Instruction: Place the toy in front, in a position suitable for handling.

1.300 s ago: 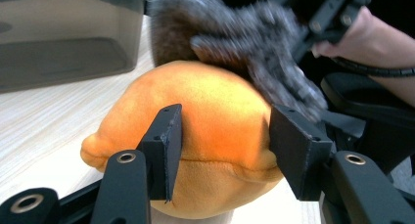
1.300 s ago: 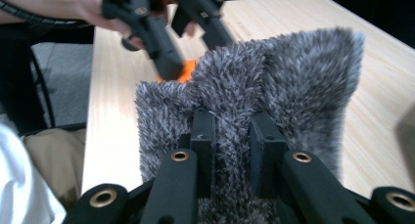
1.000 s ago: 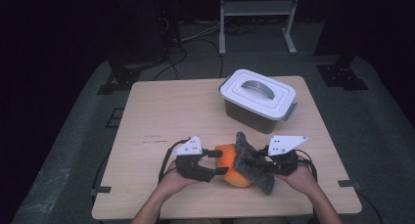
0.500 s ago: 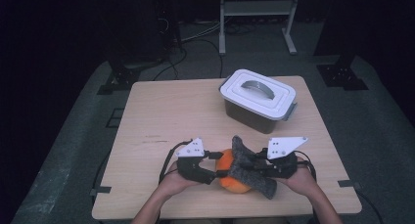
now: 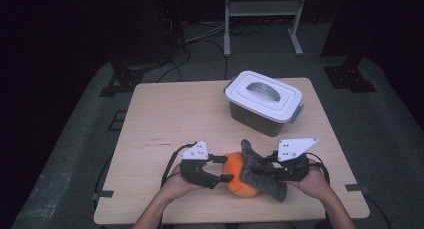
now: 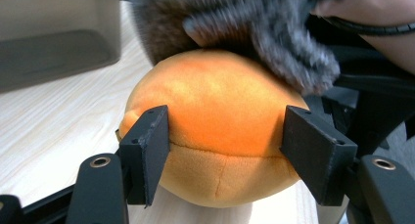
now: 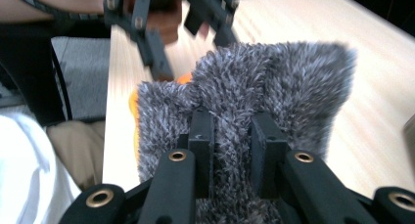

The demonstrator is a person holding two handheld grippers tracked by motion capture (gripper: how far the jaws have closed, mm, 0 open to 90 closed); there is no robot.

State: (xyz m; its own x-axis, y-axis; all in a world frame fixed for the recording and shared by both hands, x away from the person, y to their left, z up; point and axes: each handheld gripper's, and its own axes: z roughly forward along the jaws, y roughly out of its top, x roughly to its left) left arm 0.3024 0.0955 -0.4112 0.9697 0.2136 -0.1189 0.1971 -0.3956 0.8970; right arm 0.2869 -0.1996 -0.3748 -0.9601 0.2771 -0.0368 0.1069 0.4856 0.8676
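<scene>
The left tongs (image 6: 225, 155) straddled an orange plush ball (image 6: 215, 136), their jaws wide and pressed to its two sides. The right tongs (image 7: 232, 136) were clamped narrowly on a fold of grey fuzzy cloth (image 7: 274, 82) that draped over the ball's top. The ball rested on the tabletop (image 5: 175, 114) near its front edge, between both hands; a lidded grey bin (image 5: 263, 101) stood farther back.

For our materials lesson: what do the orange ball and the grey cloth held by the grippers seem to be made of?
Orange ball: likely soft plush fabric, matt short nap with visible stitched seams. Grey cloth: seemingly shaggy microfibre or chenille, long fuzzy pile, pinched by the right gripper.
</scene>
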